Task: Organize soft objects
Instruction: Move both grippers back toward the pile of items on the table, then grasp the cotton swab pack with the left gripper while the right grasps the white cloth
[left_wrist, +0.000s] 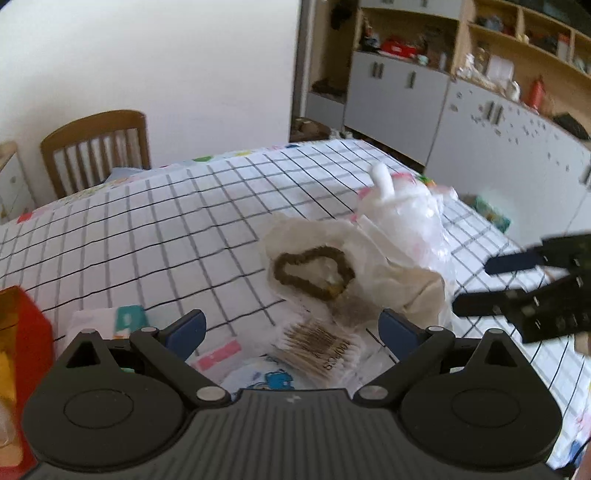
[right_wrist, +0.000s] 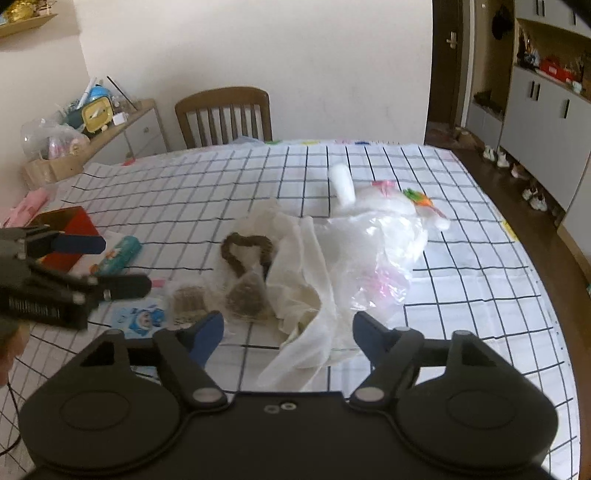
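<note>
A pile of soft things lies mid-table. A brown fuzzy loop (left_wrist: 314, 271) (right_wrist: 245, 251) rests on a cream cloth (left_wrist: 391, 273) (right_wrist: 306, 273). Beside it sits a crumpled clear plastic bag (left_wrist: 417, 221) (right_wrist: 384, 251) with a white plush toy (left_wrist: 384, 184) (right_wrist: 373, 199). A pack of cotton swabs (left_wrist: 321, 349) (right_wrist: 188, 301) lies nearer. My left gripper (left_wrist: 291, 330) (right_wrist: 122, 264) is open and empty just above the swabs. My right gripper (right_wrist: 288, 334) (left_wrist: 472, 288) is open and empty over the cloth's near edge.
The table has a white checked cloth (right_wrist: 461, 288). A red box (left_wrist: 22, 332) (right_wrist: 70, 229), a teal tissue pack (right_wrist: 118, 256) and a blue cartoon packet (right_wrist: 142, 319) lie at the left. A wooden chair (right_wrist: 225, 114) stands behind. Cabinets (left_wrist: 480, 122) line the right.
</note>
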